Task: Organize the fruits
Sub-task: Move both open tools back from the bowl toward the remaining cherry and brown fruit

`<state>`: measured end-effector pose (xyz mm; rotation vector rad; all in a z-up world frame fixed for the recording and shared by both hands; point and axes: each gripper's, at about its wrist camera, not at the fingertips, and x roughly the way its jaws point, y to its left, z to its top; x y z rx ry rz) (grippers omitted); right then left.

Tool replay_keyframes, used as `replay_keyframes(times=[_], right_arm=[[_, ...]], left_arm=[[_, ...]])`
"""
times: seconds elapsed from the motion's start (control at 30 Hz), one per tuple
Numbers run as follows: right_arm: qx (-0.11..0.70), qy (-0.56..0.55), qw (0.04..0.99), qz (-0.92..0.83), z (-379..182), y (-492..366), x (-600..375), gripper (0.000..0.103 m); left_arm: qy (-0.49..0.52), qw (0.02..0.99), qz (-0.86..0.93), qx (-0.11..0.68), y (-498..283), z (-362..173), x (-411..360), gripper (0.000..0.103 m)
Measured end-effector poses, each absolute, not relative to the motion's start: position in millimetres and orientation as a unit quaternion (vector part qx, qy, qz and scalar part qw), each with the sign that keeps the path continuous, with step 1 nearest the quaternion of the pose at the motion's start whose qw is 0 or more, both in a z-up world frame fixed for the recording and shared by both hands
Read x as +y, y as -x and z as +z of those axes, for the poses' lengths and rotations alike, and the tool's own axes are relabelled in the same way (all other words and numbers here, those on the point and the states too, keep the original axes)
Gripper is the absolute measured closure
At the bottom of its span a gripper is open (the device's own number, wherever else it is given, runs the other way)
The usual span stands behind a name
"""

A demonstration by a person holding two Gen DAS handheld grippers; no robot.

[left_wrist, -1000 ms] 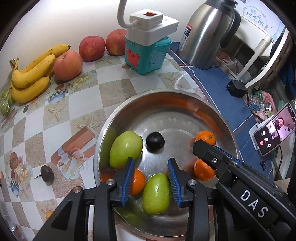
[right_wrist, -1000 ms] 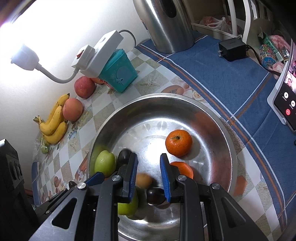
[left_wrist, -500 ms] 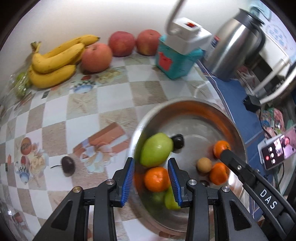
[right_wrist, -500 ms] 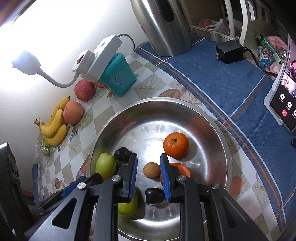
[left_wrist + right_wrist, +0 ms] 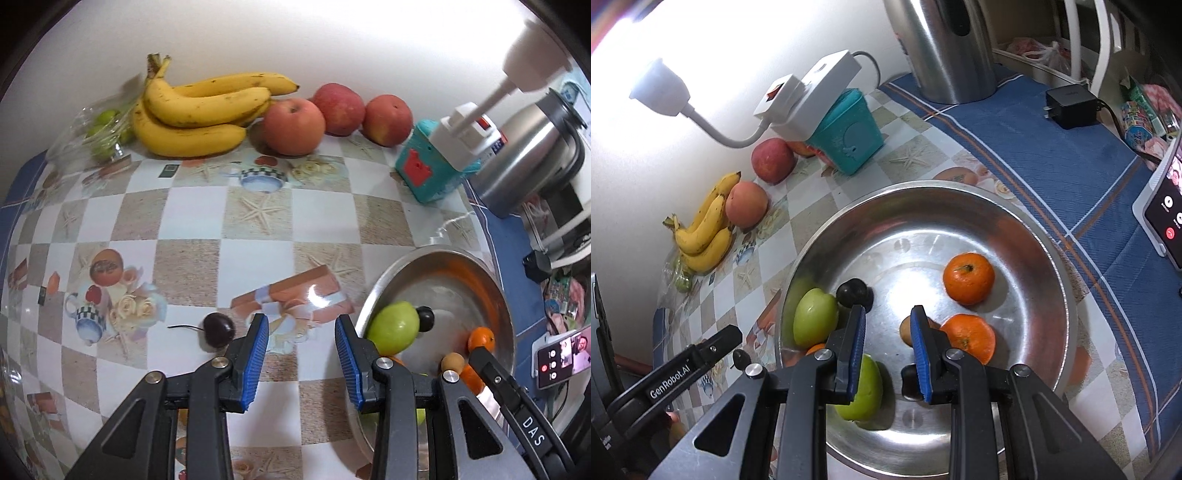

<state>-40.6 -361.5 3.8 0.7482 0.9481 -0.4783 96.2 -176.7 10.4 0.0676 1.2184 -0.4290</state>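
Fruit is sitting on a worktop [image 5: 192,229] covered with a checked, picture-printed cloth. The left gripper [image 5: 300,354] is hovering over the cloth with its blue-padded jaws standing wide apart and holding nothing. A small dark cherry with a thin stem [image 5: 218,329] is lying on the cloth just beside the left jaw, not between the pads.

A round stainless-steel bowl [image 5: 1015,218] is sitting to the right of that gripper. The right gripper [image 5: 888,347] is hanging over the bowl's near side, its jaws parted by a moderate gap and gripping nothing. Inside the bowl, a green apple-like fruit [image 5: 815,319] is resting against the left wall, touching a dark plum [image 5: 851,292]. A second green fruit [image 5: 864,387] is lying near the bowl's front, partly hidden behind the left jaw. Two orange mandarins [image 5: 968,277] are sitting on the right side, one behind the other, and a small brown round fruit [image 5: 907,329] is peeking out just beside the right jaw. Another dark fruit [image 5: 909,382] is showing behind that same jaw.

Along the worktop's back edge, against the white wall, a bunch of yellow bananas [image 5: 199,110] is lying beside three red apples [image 5: 293,125]. A teal plastic box [image 5: 428,173] is standing to their right, near a steel kettle [image 5: 528,155].
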Motion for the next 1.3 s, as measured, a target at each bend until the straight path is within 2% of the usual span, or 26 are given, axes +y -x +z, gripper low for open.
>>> replay_keyframes(times=[0.1,0.17,0.2,0.3,0.33,0.4,0.47,0.53,0.67,0.77,0.83,0.87,1.1,1.17,1.2,1.3], right_arm=[[0.445,-0.344,0.797,-0.219,4,38,-359,0.077],[0.446,-0.341,0.798,-0.218,5,37,-357,0.077],[0.448,-0.339,0.798,-0.218,5,36,-357,0.076],[0.455,-0.326,0.797,-0.228,5,35,-355,0.060],[0.456,-0.322,0.797,-0.231,5,34,-355,0.059],[0.459,-0.317,0.797,-0.234,5,34,-355,0.058],[0.462,-0.313,0.795,-0.235,4,33,-355,0.053],[0.465,-0.307,0.795,-0.239,5,33,-355,0.042],[0.467,-0.298,0.796,-0.243,5,32,-354,0.042],[0.468,-0.294,0.797,-0.246,5,32,-353,0.042],[0.469,-0.291,0.796,-0.248,5,32,-353,0.034],[0.470,-0.290,0.796,-0.248,5,33,-353,0.026],[0.469,-0.281,0.799,-0.251,7,33,-348,0.025],[0.470,-0.279,0.799,-0.252,7,32,-346,0.021],[0.470,-0.279,0.799,-0.251,7,32,-345,0.015],[0.469,-0.276,0.801,-0.249,7,31,-343,0.015]], left_arm=[[-0.027,0.799,-0.195,0.568,-97,11,-172,0.061],[-0.026,0.800,-0.193,0.567,-98,12,-171,0.053],[-0.026,0.801,-0.192,0.567,-98,12,-171,0.051],[-0.023,0.802,-0.190,0.567,-99,12,-169,0.040],[-0.024,0.802,-0.188,0.567,-99,12,-169,0.037],[-0.026,0.802,-0.184,0.567,-100,11,-168,0.035],[-0.028,0.803,-0.179,0.568,-100,10,-168,0.031],[-0.030,0.804,-0.173,0.568,-100,8,-167,0.028],[-0.033,0.808,-0.164,0.565,-99,7,-164,0.021],[-0.034,0.812,-0.159,0.561,-99,7,-161,0.017],[-0.036,0.814,-0.155,0.559,-99,8,-158,0.014],[-0.036,0.815,-0.154,0.558,-99,8,-157,0.012],[-0.033,0.820,-0.141,0.553,-98,10,-148,0.005],[-0.031,0.822,-0.137,0.552,-98,11,-145,0.003],[-0.030,0.822,-0.136,0.552,-98,11,-143,0.003],[-0.029,0.823,-0.132,0.551,-98,11,-139,0.003]])
